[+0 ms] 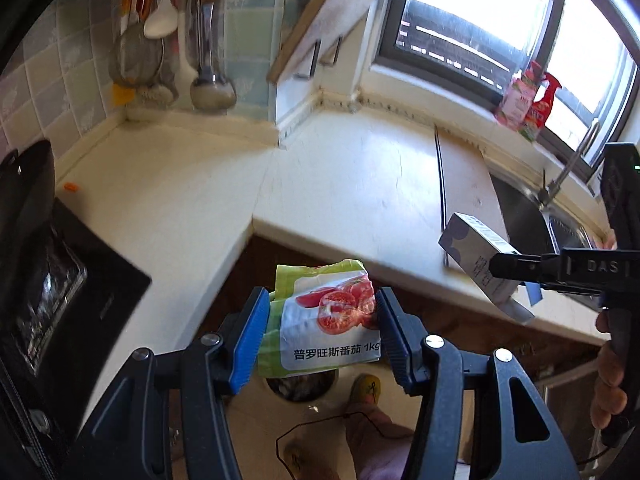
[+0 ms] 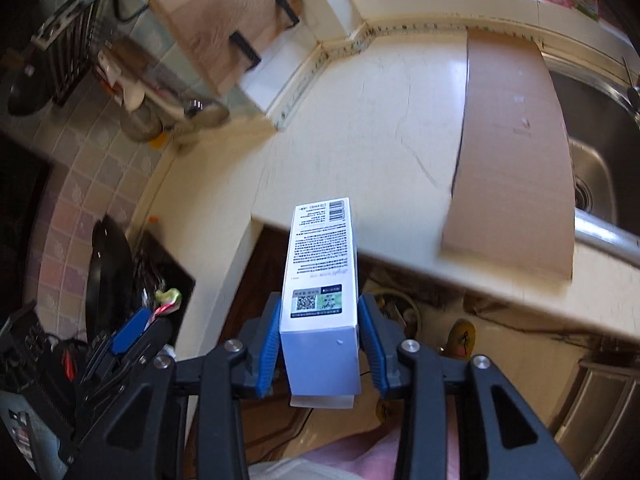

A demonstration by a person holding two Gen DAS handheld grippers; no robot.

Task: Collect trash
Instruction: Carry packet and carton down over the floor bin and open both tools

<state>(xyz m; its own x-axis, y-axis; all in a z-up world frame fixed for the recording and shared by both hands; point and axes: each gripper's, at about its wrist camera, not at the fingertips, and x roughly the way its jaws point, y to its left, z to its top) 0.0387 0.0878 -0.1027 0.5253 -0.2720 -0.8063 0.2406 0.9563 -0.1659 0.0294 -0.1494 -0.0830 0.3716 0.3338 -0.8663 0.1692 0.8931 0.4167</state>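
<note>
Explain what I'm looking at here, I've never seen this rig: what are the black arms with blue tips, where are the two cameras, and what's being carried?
No robot: a person holds hand tongs, one per hand, each with a fisheye camera looking along its blue pads.

The left view shows the left tongs shut on a tomato bag, off the counter edge above a bin on the floor. The right tongs show at that picture's right side.

The right view shows the right tongs shut on a white box, also off the edge.

On the counter lie a cardboard sheet beside the sink and a small orange scrap near the stove.
</note>
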